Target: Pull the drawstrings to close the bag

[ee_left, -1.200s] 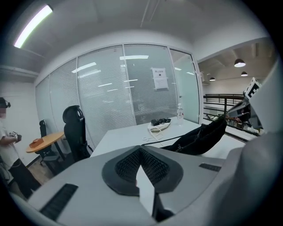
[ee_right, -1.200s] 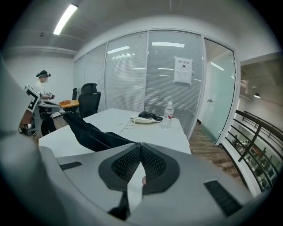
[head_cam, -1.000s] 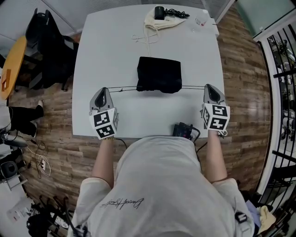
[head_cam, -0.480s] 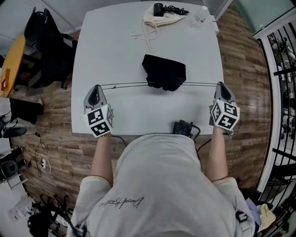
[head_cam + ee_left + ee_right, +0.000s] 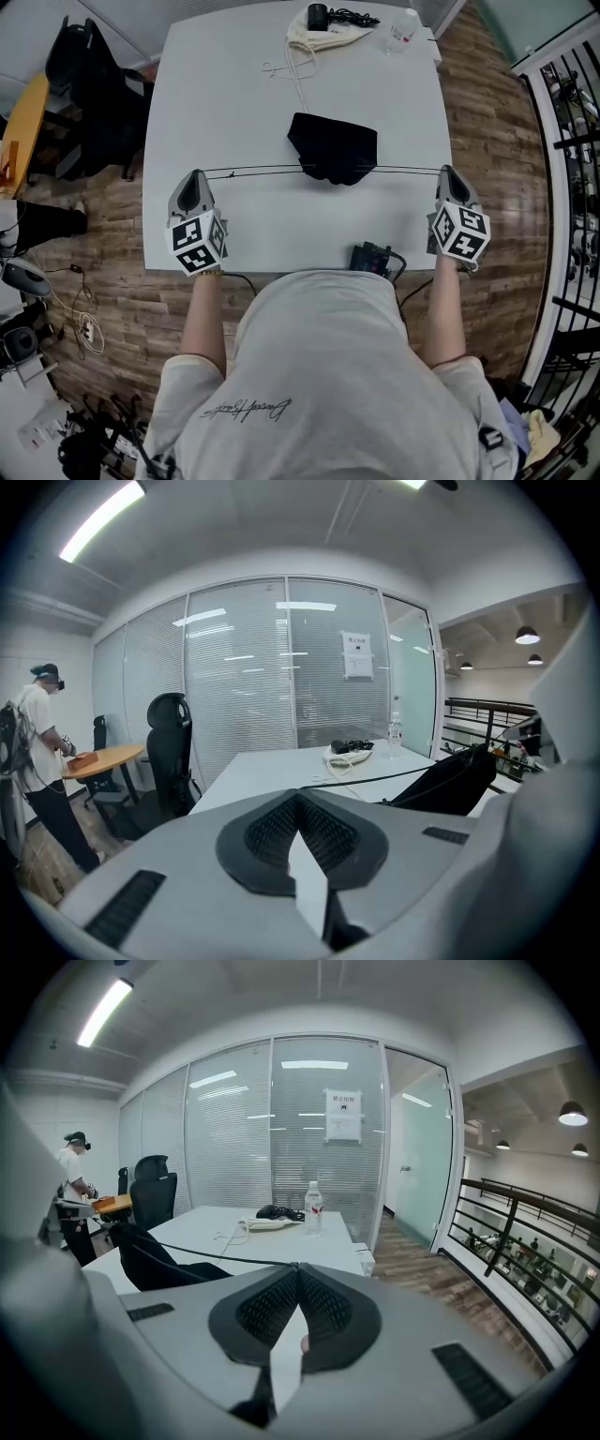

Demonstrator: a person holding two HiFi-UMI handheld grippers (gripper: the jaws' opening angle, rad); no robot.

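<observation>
White table across the middle of the head view, wood floor on either side. At its far edge, well apart from the work: a cream pouch and a water bottle.

Near the table's centre: black bag, soft cloth, bunched and puckered along its near edge where the mouth gathers. Looks light and limp; likely to slide or lift under a pull rather than resist.

At the near corners, well apart: left gripper and right gripper, each with pads pressed together on a cord end.

Thinnest of all: left drawstring and right drawstring, stretched taut in a near-straight line from the bag's mouth. Probably slick and easy to lose. Best pinched firmly on the cord itself, out from the bag, never on the cloth.
</observation>
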